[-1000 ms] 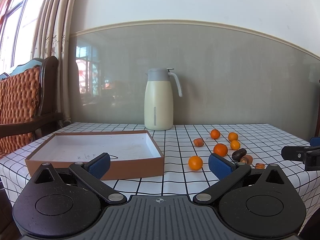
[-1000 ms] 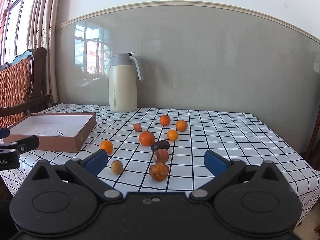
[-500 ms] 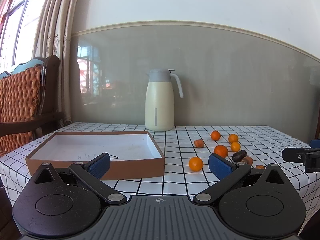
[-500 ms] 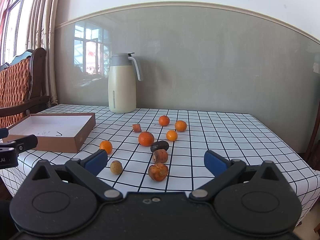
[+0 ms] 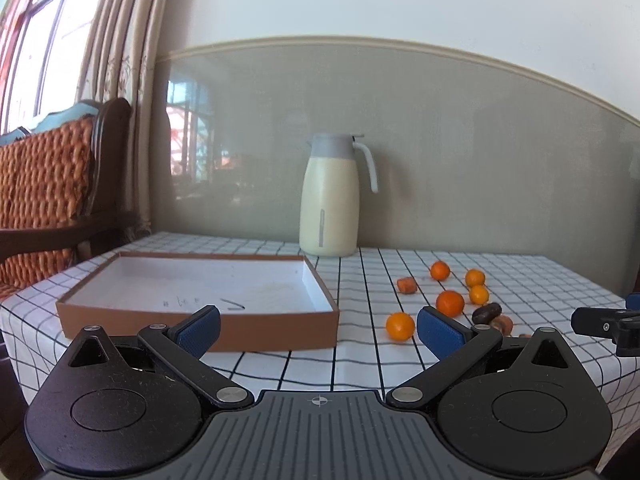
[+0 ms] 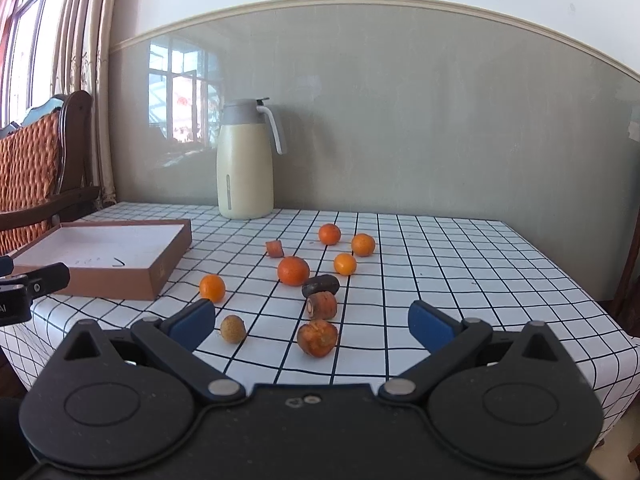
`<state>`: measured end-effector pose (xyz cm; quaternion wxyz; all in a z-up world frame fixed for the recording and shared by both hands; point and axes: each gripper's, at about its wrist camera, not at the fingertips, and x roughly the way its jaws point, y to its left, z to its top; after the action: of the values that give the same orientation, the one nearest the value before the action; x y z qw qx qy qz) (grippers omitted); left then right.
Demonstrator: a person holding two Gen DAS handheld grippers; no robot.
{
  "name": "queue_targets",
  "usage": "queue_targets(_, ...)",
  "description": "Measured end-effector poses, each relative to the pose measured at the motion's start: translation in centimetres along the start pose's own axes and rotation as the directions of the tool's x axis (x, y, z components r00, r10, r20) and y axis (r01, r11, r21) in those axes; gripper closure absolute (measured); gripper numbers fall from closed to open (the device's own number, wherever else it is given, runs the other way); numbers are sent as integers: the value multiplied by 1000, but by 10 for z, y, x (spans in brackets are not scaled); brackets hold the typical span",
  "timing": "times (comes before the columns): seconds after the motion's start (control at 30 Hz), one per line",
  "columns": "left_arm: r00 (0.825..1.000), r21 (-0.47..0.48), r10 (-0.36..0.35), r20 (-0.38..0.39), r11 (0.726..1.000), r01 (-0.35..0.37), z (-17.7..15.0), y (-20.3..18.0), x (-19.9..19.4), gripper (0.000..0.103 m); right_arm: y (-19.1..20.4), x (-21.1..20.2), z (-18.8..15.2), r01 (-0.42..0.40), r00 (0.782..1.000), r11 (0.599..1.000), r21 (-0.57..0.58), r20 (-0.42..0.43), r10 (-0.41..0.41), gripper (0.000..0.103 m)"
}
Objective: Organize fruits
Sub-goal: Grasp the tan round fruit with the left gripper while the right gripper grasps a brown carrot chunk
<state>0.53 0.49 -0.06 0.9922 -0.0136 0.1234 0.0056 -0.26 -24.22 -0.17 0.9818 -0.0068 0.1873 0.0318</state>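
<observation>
Scribbles inside brown box (image 5: 256, 328) unreadable; fruits (image 6: 293, 270) unlabelled

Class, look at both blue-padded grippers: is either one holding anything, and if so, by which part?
Nothing is held. The left gripper and right gripper are both open, with only air between their pads; the fruit lies loose on the checked tablecloth.

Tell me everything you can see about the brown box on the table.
The brown box is a shallow, open, rectangular tray without a lid; it looks like cardboard, brown on the outside walls and white inside. Its floor bears a few small dark pen-like marks near the front wall and holds no fruit. It lies flat on the checked tablecloth at the table's left end, left of the scattered fruit and in front of the cream jug, touching neither. No tongs touch it.
</observation>
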Motion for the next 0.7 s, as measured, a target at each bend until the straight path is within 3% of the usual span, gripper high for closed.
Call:
queue_targets(0.1,999,24,-7,-50,1000,8,1,-4,9,0,2,2,0,17,1000,1000,-14,-6,-17,6)
queue_targets(0.17,996,40,-56,-68,997,59,1,-8,11,0,2,5,0,26,999,999,-29,-20,-26,6)
queue_targets(0.37,996,74,-85,-18,994,86,-1,-33,16,0,0,25,2,42,998,995,-88,-51,-47,9)
queue_targets(0.53,988,88,-153,-28,984,155,-7,-58,36,0,-2,40,-1,35,997,994,-107,-66,-42,20)
queue_targets(0.6,985,93,-163,-50,982,167,-12,-68,46,0,-2,47,-2,32,996,992,-118,-80,-42,29)
queue_targets(0.63,984,96,-167,-67,980,173,-15,-73,51,3,-3,52,-3,31,995,992,-124,-89,-42,30)
queue_targets(0.67,982,98,-173,-81,979,181,-18,-77,56,19,-4,56,-5,29,994,991,-130,-97,-42,34)
queue_targets(0.7,979,99,-179,-99,977,189,-19,-81,61,26,-4,60,-6,25,994,991,-131,-105,-39,37)
